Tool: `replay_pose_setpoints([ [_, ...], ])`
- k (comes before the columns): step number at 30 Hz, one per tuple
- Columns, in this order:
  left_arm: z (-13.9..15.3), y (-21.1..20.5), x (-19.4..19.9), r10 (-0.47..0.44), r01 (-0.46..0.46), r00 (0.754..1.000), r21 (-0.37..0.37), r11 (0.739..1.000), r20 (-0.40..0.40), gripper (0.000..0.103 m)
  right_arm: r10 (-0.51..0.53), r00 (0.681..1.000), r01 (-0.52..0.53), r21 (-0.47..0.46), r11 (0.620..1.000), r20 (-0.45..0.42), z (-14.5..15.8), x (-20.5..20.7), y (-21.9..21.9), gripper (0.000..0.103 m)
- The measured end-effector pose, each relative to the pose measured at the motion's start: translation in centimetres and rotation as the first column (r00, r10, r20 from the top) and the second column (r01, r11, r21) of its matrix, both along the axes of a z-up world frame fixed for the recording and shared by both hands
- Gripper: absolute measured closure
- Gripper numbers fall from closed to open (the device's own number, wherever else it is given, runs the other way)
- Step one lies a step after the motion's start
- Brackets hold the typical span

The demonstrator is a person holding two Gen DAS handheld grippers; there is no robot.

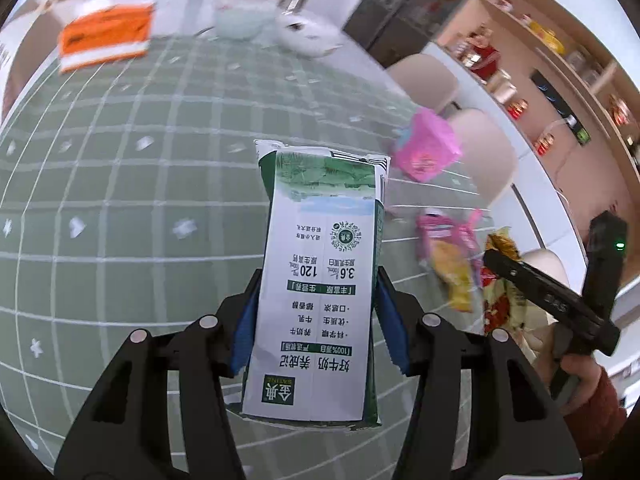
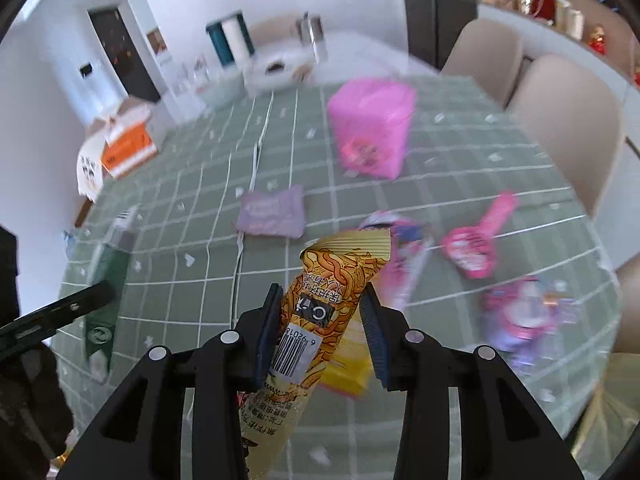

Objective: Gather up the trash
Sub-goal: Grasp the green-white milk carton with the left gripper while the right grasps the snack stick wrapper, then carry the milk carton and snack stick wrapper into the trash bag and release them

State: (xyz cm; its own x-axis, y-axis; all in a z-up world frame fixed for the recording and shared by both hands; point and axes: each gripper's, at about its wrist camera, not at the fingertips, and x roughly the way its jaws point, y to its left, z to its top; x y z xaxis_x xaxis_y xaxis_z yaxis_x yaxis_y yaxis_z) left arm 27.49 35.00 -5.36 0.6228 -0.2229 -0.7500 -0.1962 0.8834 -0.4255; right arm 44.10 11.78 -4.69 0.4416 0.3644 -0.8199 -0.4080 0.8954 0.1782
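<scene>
Left tool is clamping a milk carton between its blue pads, lifting it over the green checked desk. Right tool is pinching a yellow noodle snack wrapper, with a pink bag sitting ahead of it

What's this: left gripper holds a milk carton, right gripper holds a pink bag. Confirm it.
Not quite. The left gripper does hold the milk carton, but the right gripper holds a yellow noodle-snack wrapper, as the right wrist view shows. The pink bag stands farther off on the green checked tablecloth.
</scene>
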Motion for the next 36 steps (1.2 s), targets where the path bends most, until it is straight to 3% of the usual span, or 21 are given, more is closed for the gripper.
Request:
replay_pose_setpoints([
  [10,6.6,-13.8,2.9,-0.135,0.121,0.984,0.124,0.985,0.114,0.052,-0.062,0.982,0.062,0.008,0.998,0.178,7.8,-4.5,-13.2,0.065],
  [18,10.3,-26.8,4.5,-0.307,0.274,0.933,0.182,0.944,0.188,0.052,-0.181,0.942,0.183,0.018,0.983,0.281,11.3,-8.7,-25.6,0.065],
  [23,10.5,-34.0,4.8,-0.39,0.365,0.902,0.157,0.918,0.184,0.052,-0.264,0.912,0.271,0.023,0.962,0.313,11.8,-11.5,-32.7,0.065],
  [29,9.1,-43.0,4.8,-0.499,0.482,0.851,0.133,0.866,0.162,0.052,-0.333,0.882,0.353,0.0,0.935,0.333,11.4,-14.6,-39.9,0.065],
  [36,8.1,-50.0,4.1,-0.576,0.567,0.799,0.101,0.817,0.173,0.052,-0.429,0.833,0.458,-0.002,0.889,0.349,11.0,-17.5,-47.3,0.065],
])
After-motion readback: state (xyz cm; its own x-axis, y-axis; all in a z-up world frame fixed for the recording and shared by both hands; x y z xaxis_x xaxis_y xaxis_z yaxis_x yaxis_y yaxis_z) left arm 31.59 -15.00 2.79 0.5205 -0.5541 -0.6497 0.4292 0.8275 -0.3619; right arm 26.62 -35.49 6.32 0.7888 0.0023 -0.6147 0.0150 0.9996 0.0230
